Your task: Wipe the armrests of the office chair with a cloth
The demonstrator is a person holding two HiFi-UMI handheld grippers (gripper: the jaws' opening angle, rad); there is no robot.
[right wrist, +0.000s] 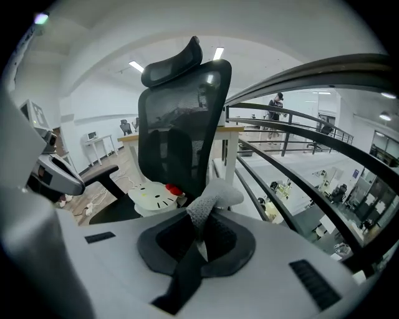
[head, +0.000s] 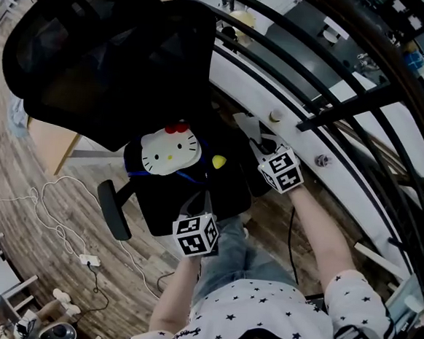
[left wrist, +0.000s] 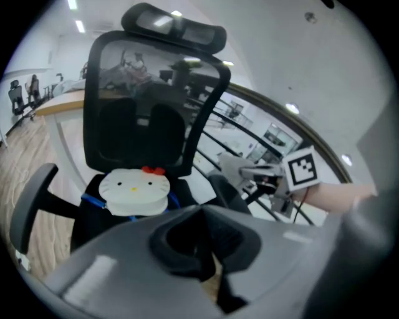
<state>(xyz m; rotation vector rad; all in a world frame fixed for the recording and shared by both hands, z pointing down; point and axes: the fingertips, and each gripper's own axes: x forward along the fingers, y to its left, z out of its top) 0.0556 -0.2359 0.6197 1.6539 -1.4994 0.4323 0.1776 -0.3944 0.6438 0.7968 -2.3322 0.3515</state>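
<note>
Office chair: black, mesh back, headrest on top; it stands on plank floor.
- Curved black railing runs close along the chair's one side. Tight there. The floor on the chair's other side is wider, crossed by white cable with a plug block.
- White cat-face cushion sits on the seat against the backrest.
- Free armrest juts out on the chair's open-floor side, nothing on it.
- Railing-side armrest: right tool is at its front edge, jaws clamped on a grey cloth. The cloth bunches over the armrest end; contact cannot be told.
- Left tool hovers in front of the seat edge, jaws pressed together, nothing between them.
</note>
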